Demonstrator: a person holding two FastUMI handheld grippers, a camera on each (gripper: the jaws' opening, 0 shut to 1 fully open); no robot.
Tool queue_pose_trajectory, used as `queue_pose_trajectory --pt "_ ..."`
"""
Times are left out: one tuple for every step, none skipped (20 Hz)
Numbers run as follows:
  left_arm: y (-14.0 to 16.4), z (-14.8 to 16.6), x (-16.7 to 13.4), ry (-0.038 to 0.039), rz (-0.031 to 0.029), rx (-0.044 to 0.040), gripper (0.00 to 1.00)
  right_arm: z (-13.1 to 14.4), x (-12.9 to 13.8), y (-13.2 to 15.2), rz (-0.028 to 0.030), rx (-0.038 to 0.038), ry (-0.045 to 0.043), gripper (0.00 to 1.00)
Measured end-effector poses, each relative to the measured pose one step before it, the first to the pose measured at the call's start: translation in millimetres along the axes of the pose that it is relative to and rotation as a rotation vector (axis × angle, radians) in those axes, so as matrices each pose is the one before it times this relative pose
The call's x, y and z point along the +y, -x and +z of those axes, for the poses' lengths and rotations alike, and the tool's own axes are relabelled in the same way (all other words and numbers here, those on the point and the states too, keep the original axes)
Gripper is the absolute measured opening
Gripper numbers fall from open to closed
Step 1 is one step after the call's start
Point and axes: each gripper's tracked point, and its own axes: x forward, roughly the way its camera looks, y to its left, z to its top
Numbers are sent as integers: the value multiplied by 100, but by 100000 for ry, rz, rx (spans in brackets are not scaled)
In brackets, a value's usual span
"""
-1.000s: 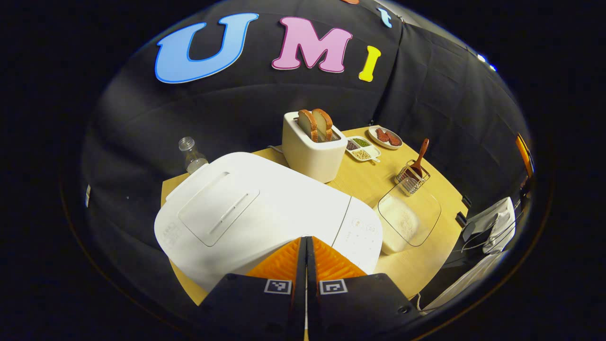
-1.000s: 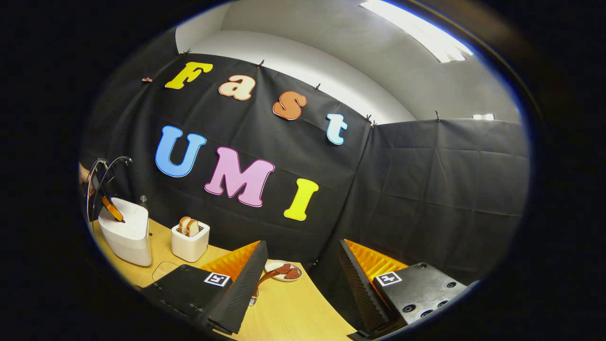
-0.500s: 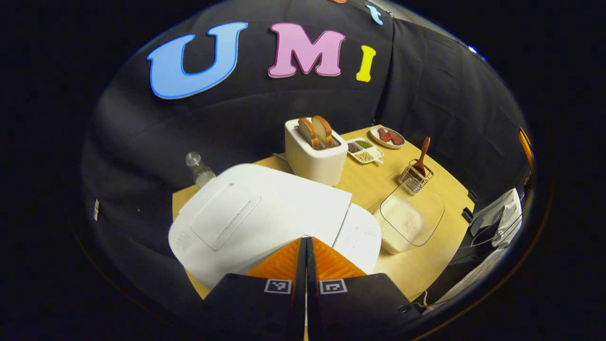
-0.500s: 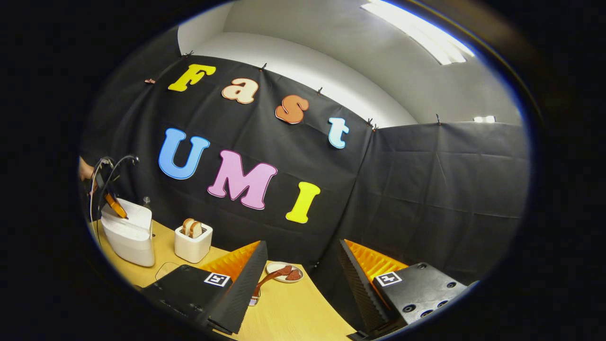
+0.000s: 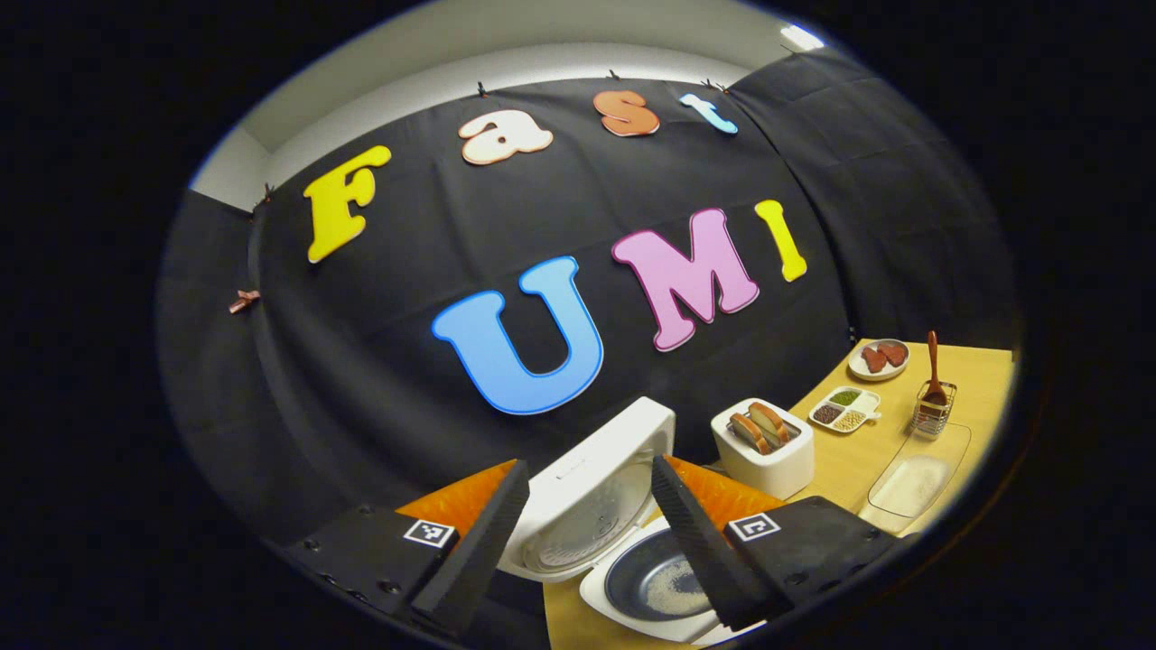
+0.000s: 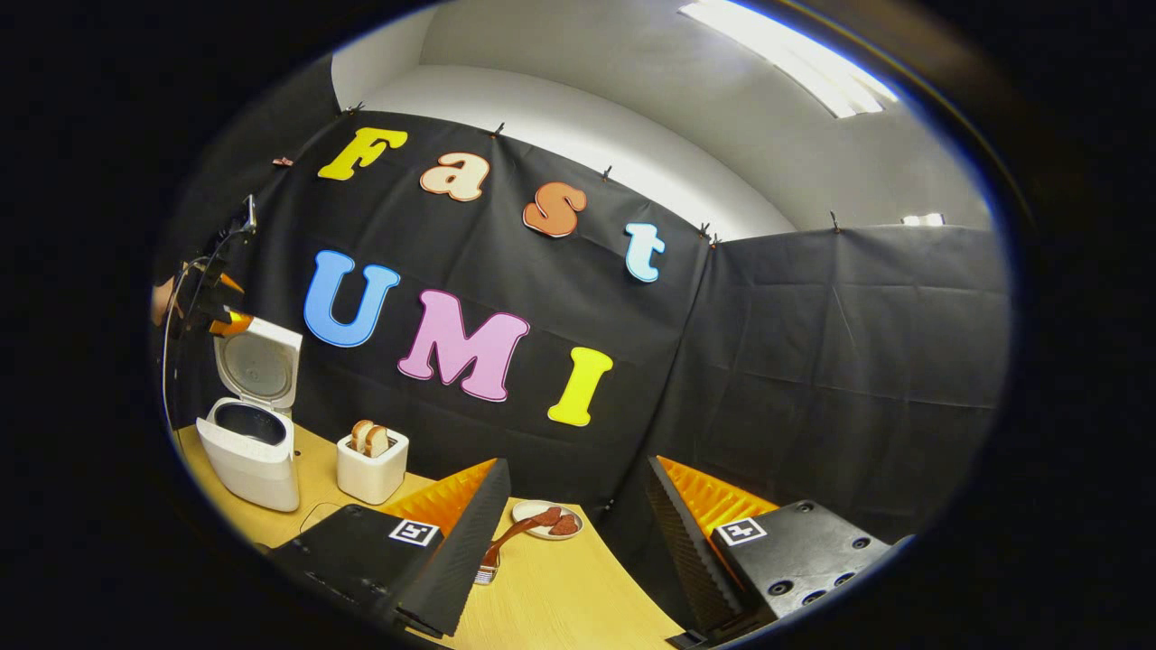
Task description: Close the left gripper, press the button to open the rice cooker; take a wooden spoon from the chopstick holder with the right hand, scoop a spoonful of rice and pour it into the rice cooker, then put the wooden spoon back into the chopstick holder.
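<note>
The white rice cooker (image 5: 632, 506) stands open, its lid (image 5: 591, 483) upright and a little rice in the dark inner pot (image 5: 655, 582). My left gripper (image 5: 587, 542) hangs open above it, holding nothing. From the right gripper view the cooker (image 6: 248, 447) sits far left with the left gripper (image 6: 226, 302) above its raised lid. The wooden spoon (image 5: 932, 366) stands in the wire chopstick holder (image 5: 933, 417). A clear container of rice (image 5: 914, 471) lies beside the holder. My right gripper (image 6: 578, 542) is open and empty, with the spoon's handle (image 6: 510, 535) just beyond its left finger.
A white toaster (image 5: 763, 447) with bread slices stands next to the cooker on the wooden table (image 5: 849, 469). Behind it are a divided dish of grains (image 5: 844, 409) and a plate of meat (image 5: 879, 358). The black cloth wall runs close behind the table.
The cooker's lid has sprung up from closed to upright. My left gripper has risen off the cooker, tilted up and gone from shut to open. The right gripper has stayed put.
</note>
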Motion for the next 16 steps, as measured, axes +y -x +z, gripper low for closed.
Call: queue_pose_trajectory --pt "530 768 313 911 2201 -1555 95 -183 134 -147 704 361 -292 95" --pt "365 350 -261 1615 1604 -522 95 -388 83 -192 817 788 -442 95" --pt "651 121 -520 2227 1488 -93 95 -493 50 -214 1294 990 -602 95" --pt "689 244 -358 2236 1616 5 96 -471 125 -299 1370 1006 -776 95" --pt "697 151 -253 2095 1773 60 96 -463 -19 -496 1330 854 -1000 95" --pt "693 279 -348 2277 1660 -52 96 -554 -31 -559 1488 884 -1500 95" --pt "784 157 -403 2604 1528 328 96 -724 60 -681 1587 1449 -1679 95" --pt "755 201 -385 2976 1958 157 96 -773 -72 -736 1582 1502 -1583 95" --pt "667 79 -318 3134 2043 314 95 -805 -119 -783 1494 1421 -1369 95" --pt "691 147 -457 2851 1665 202 95 -880 -148 -875 1611 1413 -1205 95" --pt "643 91 -632 2195 1578 -47 95 -923 -61 -890 1931 1473 -1179 95" --pt "496 135 -610 1059 1203 -73 95 -1073 -22 -929 2021 1661 -986 95" --pt "477 7 -533 465 1714 72 95 -1074 -118 -1012 2010 1893 -922 95" --pt "388 176 -516 805 1641 197 95 -1090 -14 -1043 2259 1803 -1037 95" --pt "462 324 -587 1273 1550 -34 95 -1061 -67 -1091 1851 1757 -1201 95" --pt "586 297 -696 1326 1081 -401 95 -1092 -58 -1206 1943 1853 -1568 95"
